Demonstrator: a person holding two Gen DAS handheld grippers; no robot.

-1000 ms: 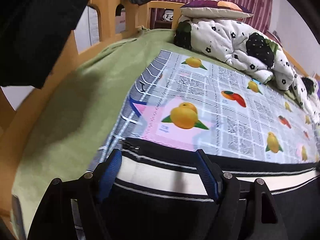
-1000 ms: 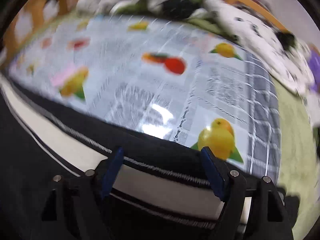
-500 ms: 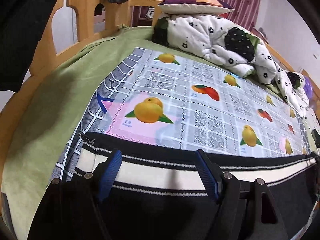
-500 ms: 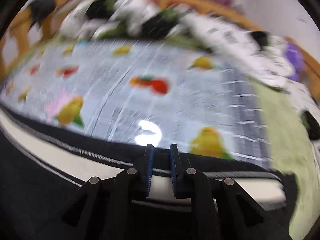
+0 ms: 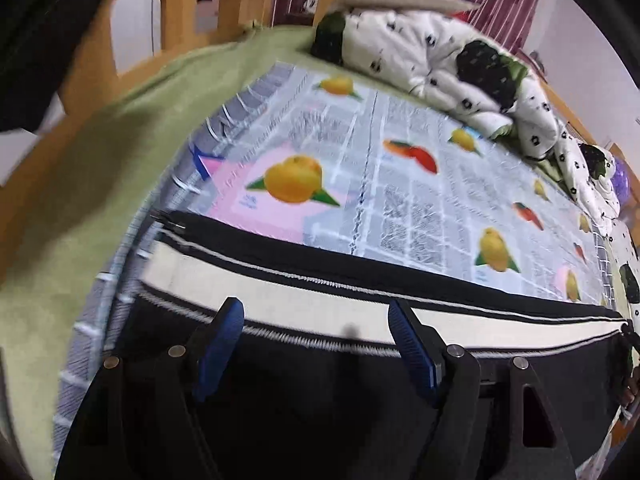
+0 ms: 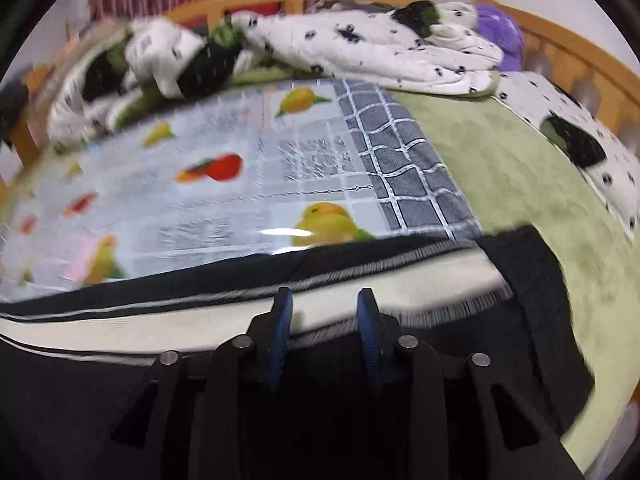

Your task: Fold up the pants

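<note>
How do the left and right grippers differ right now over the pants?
The left gripper has its jaws spread wide; the right gripper has them much narrower, opening at this moment. The left gripper is nearer the pants end with the zipper; the right gripper is nearer the end that overhangs the mat onto the green sheet. Both sit over the white side stripe, pinching nothing.

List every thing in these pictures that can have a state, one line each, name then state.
Pants: spread flat on the mat, not yet folded.
Left gripper: open, fingers wide over the white stripe.
Right gripper: opening, fingers narrow, nothing clamped.
Fruit-print mat: laid flat on the bed.
Quilt: bunched up along the far edge.
</note>
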